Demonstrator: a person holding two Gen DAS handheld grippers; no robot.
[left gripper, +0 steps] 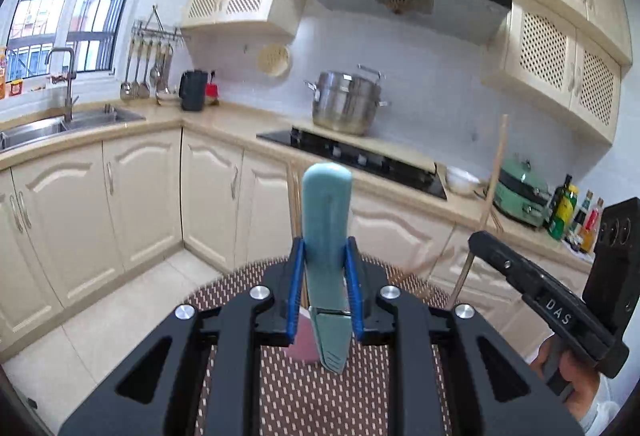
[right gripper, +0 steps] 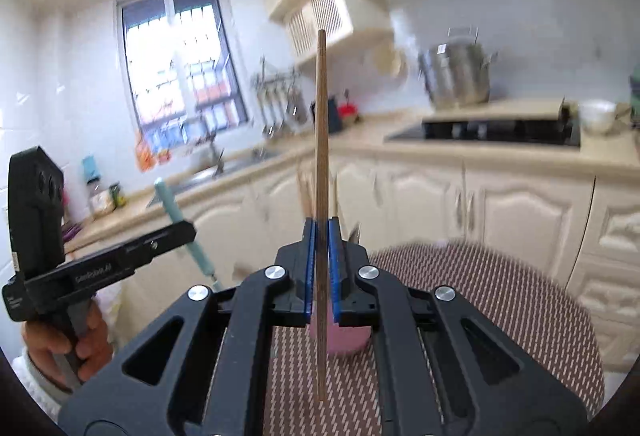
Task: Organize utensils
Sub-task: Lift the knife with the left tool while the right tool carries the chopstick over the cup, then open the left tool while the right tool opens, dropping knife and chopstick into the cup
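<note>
Right now both grippers are raised over a round table covered by a brown woven mat with pale dashes [left gripper: 304, 388]. The left gripper [left gripper: 325, 272] has its blue-padded jaws closed most of the way on a teal plastic-handled utensil [left gripper: 326, 236], which stands nearly upright, rounded handle end up, lower end hanging just above the mat. What kind of utensil it is I cannot tell.

The right gripper [right gripper: 321, 260] has its jaws pinched almost together on a thin brown wooden chopstick [right gripper: 321, 139], held upright, with its lower tip hanging free above the mat. Just behind that tip sits a pink cup [right gripper: 344, 336] on the table. A hand [right gripper: 66, 340] grips the left tool's handle.

Behind, a steel stockpot [left gripper: 346, 101] sits by a black cooktop [left gripper: 360, 159].
</note>
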